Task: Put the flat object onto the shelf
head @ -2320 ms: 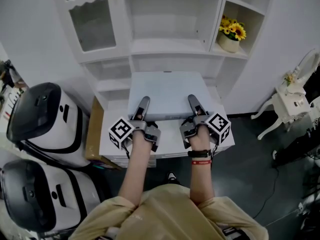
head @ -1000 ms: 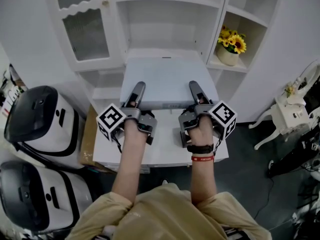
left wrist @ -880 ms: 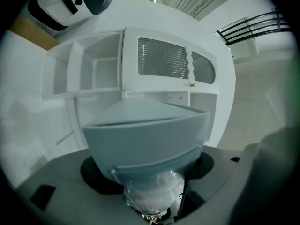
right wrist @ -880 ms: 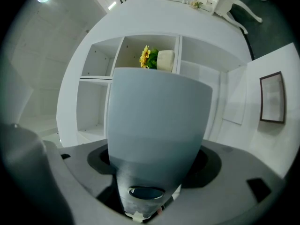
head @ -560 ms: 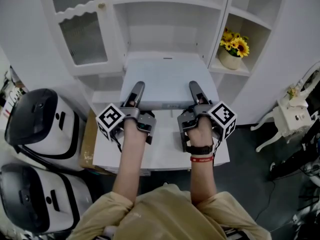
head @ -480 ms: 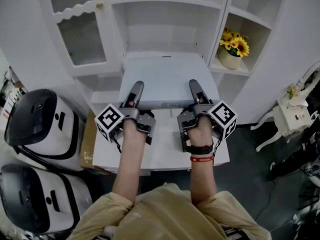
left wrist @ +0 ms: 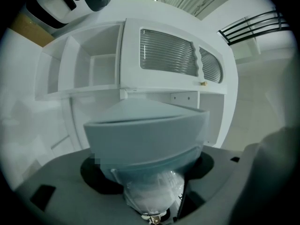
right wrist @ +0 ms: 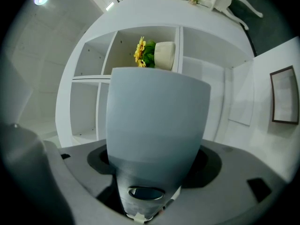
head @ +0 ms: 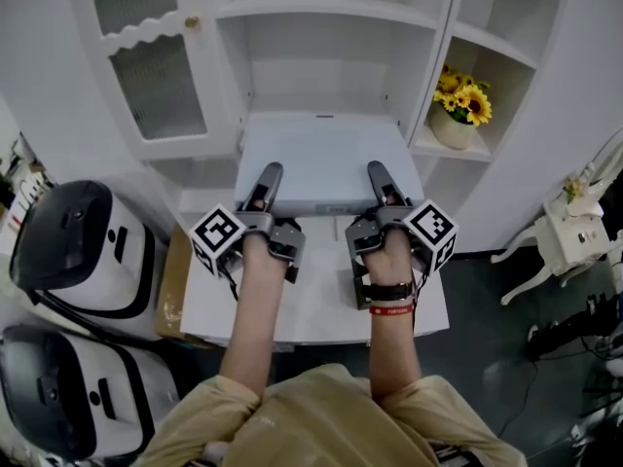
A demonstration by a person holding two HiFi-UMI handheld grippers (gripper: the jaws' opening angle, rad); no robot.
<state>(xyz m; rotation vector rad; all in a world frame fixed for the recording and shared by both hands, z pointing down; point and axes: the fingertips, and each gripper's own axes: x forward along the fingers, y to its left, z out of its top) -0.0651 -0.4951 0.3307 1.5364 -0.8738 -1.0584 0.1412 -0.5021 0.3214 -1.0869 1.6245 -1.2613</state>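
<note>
Both grippers are clenched on the near edge of the pale grey-blue flat rectangular panel (head: 321,154), the left gripper (head: 270,176) toward its left side, the right gripper (head: 377,174) toward its right. The panel hangs level above the white counter (head: 311,305), its far edge at the front of the white cabinet's open middle shelf (head: 316,100). The carry is in hand. The next move, I judge, calls for sliding it straight forward onto that shelf, then letting go.

2 grippers (head: 270,171) (head: 376,170), 1 flat object (head: 321,159), 1 sunflower pot (head: 454,126), 2 white pods (head: 88,251) (head: 73,397).
</note>
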